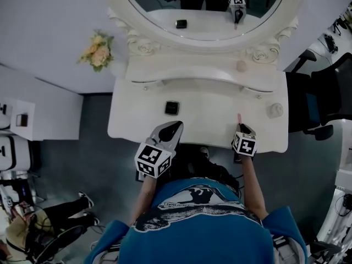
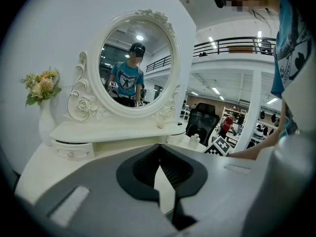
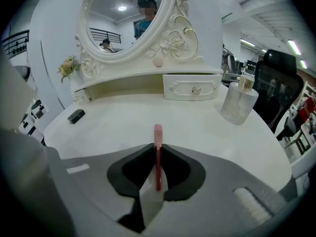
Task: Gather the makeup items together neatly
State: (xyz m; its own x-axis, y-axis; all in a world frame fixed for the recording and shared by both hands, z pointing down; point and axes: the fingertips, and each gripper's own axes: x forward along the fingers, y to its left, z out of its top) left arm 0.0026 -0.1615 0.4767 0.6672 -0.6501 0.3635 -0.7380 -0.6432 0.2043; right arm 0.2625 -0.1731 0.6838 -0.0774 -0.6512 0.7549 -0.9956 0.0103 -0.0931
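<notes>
This is a mock bedroom corner set up inside a large open lab or workshop hall. A carved white dressing table (image 1: 137,122) with an oval mirror (image 1: 203,10) stands against a plain white wall (image 1: 44,32). Flowers (image 1: 98,51) sit at its ten o'clock and a black office chair (image 1: 322,100) at its three o'clock. Beyond it, the left gripper view shows a railed mezzanine (image 2: 232,46) and ceiling strip lights (image 2: 216,90).
</notes>
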